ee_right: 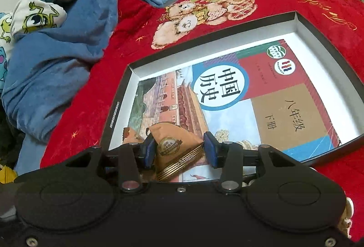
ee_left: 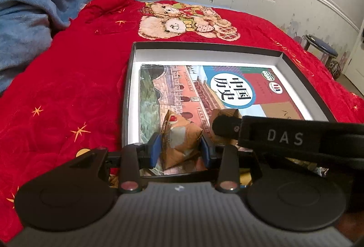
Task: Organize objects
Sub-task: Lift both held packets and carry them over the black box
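Observation:
A shallow black box (ee_left: 133,78) (ee_right: 118,99) with a white inside lies on the red bed cover. A Chinese history textbook (ee_left: 227,88) (ee_right: 261,99) lies flat in it. My left gripper (ee_left: 180,150) has its blue pads against both sides of a brown snack packet (ee_left: 182,140) over the book's near end. My right gripper (ee_right: 179,151) is around a second brown snack packet (ee_right: 175,147); its left pad touches, and a small gap shows at the right pad. That right gripper (ee_left: 225,127) crosses the left wrist view, labelled DAS.
A red quilted cover with a teddy bear print (ee_left: 182,22) (ee_right: 204,13) spreads under the box. A crumpled blue blanket (ee_left: 29,15) (ee_right: 56,60) lies at the left. A dark stool (ee_left: 320,47) stands beyond the bed's right edge, by a worn wall.

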